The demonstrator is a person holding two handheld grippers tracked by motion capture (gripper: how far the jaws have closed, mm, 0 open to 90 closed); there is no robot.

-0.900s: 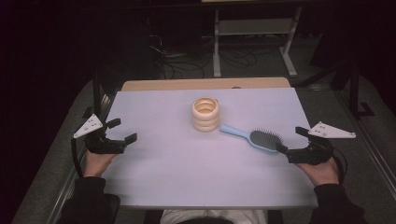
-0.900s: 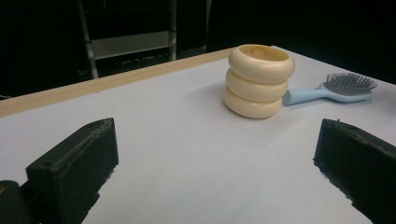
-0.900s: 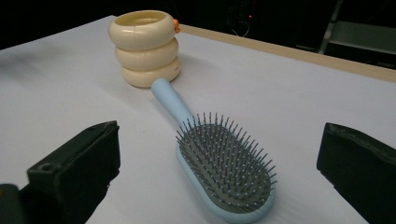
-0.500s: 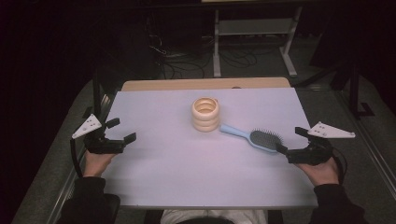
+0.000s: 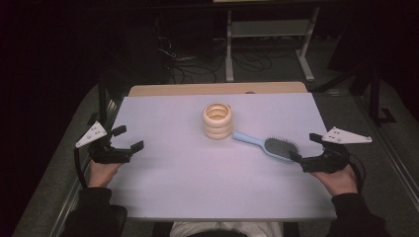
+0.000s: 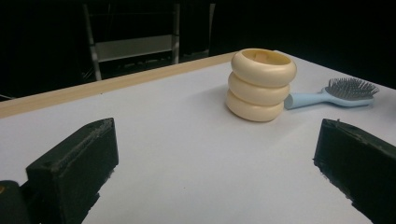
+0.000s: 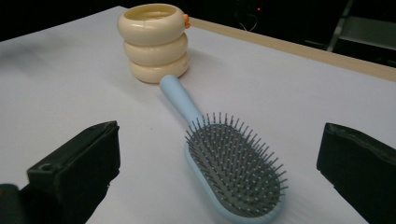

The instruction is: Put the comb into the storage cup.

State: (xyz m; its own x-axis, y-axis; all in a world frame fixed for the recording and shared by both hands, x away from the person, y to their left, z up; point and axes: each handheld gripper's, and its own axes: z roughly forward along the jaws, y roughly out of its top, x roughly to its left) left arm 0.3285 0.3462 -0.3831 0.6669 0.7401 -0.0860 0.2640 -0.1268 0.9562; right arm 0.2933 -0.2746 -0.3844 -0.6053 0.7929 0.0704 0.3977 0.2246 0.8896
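Observation:
A cream holder made of three stacked rings (image 5: 217,120) stands upright in the middle of the pale table top (image 5: 197,192). To its right a light-blue hairbrush (image 5: 269,145) lies bristles up, its handle end close to the holder. My left gripper (image 5: 130,138) rests at the left edge, open and empty, a good way from the holder (image 6: 260,84) and the brush (image 6: 341,93). At the right edge my right gripper (image 5: 304,147) is open, with the brush head (image 7: 233,172) just ahead of its jaws and the holder (image 7: 154,42) beyond. In the gripper views both the left gripper (image 6: 217,140) and the right gripper (image 7: 219,133) show wide-apart jaws.
A wooden strip (image 5: 217,89) runs along the table's far edge. Beyond it, a metal desk frame (image 5: 267,29) and cables (image 5: 183,59) are on the dark floor. Bare table surface lies in front of the holder and between the two hands.

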